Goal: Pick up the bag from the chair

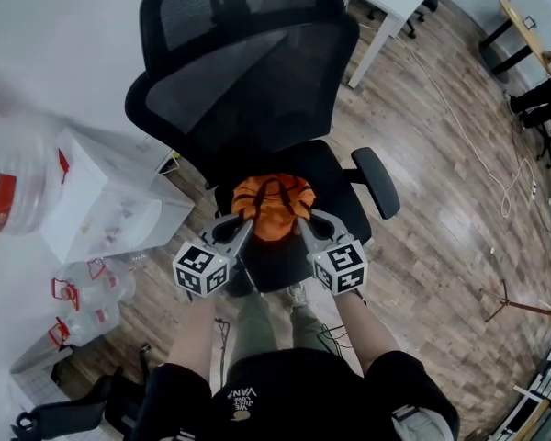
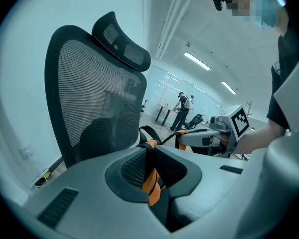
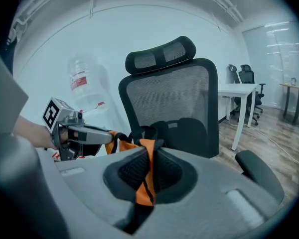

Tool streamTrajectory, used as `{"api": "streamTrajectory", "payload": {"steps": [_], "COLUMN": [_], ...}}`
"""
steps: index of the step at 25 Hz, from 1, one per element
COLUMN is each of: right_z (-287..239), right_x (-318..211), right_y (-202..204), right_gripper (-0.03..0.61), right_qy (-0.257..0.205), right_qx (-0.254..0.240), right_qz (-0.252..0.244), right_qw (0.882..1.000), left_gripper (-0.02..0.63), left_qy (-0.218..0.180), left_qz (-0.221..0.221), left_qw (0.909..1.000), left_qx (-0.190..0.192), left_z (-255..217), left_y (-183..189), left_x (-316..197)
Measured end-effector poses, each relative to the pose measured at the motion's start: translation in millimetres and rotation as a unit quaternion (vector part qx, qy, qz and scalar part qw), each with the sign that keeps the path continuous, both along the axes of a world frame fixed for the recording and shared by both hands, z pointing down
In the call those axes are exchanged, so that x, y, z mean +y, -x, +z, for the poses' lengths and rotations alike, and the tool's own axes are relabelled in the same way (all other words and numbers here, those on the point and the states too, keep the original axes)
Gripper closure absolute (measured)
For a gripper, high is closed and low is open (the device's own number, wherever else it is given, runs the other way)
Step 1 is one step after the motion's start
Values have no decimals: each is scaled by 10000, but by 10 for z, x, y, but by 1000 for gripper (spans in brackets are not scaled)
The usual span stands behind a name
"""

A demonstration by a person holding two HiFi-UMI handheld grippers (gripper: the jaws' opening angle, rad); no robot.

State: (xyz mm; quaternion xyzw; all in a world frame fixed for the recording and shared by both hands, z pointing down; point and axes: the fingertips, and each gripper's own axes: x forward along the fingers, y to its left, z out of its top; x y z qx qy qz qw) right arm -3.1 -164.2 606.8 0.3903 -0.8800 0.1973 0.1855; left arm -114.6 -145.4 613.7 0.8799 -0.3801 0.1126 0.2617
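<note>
Gripping the bag [image 1: 274,200] between them, my left gripper [image 1: 243,213] and right gripper [image 1: 303,215] each pinch its orange fabric tight; the chair [image 1: 248,90] back rises just ahead.

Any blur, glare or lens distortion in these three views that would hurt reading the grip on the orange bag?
Head view: bag sharp, evenly lit; water bottle at the left edge smeared. Left gripper view: strong fisheye, dark corners, chair back bowed, ceiling lights bright, no glare on the jaws. Right gripper view: same fisheye vignette; orange strap between the jaws reads clearly.
</note>
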Motion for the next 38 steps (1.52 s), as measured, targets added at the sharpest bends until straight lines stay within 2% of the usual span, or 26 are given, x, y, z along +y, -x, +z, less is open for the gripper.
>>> {"api": "streamTrajectory", "payload": {"steps": [11, 20, 38], "right_z": [-407, -761, -1768], "right_x": [-101, -57, -9], "right_y": [-41, -61, -22], "right_gripper": [563, 563, 563], "right_qy": [-246, -459, -1260], "right_qx": [-231, -354, -603], "right_qz": [73, -75, -192], "right_qw": [9994, 9983, 9900], "left_gripper": [565, 565, 565], "left_qy": [-209, -390, -1124], "left_qz": [-82, -189, -355], "left_qw": [9997, 9990, 9930], "left_qx": [109, 134, 67], "left_z": [-390, -709, -1652], "left_y": [-79, -104, -51], "left_x": [-107, -74, 22]}}
